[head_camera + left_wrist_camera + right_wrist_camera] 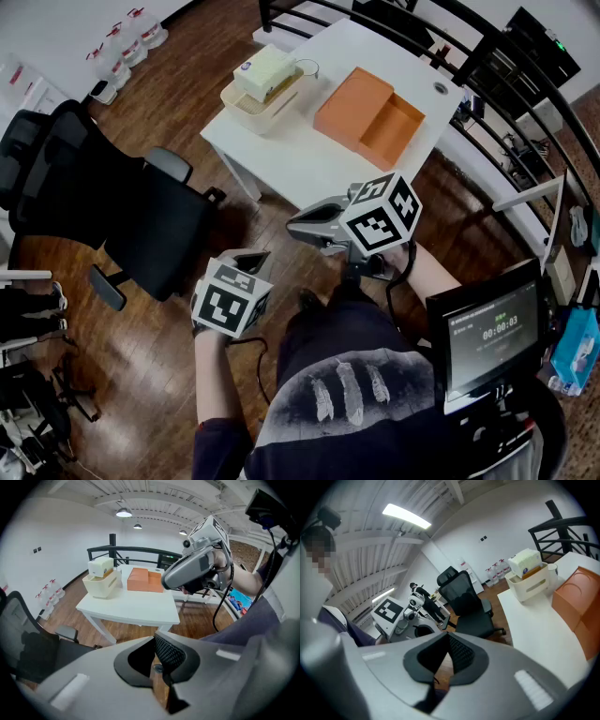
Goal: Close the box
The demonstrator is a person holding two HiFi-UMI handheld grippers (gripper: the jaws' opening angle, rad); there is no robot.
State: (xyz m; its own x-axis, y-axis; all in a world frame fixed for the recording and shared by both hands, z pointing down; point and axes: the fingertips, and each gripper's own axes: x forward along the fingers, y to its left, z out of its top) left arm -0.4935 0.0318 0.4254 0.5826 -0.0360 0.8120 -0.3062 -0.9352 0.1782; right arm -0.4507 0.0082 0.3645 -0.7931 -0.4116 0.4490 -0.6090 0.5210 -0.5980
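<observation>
- Wooden floor surrounds a white counter point(309, 164), seen from above; a black office chair point(112, 206) stands to its left.
- An orange box point(367, 114) lies open on the counter's far right part, its lid folded out flat beside a hollow half that looks empty.
- Near it, apart, a cream bin point(246, 101) holds a pale carton point(264, 70).
- Left claw point(159, 667) and right claw point(440, 667) are held close to the person's body, well short of the counter, each with jaws pressed together on nothing.
- Closing appears not yet begun; next, probably reach in and swing the lid over.
</observation>
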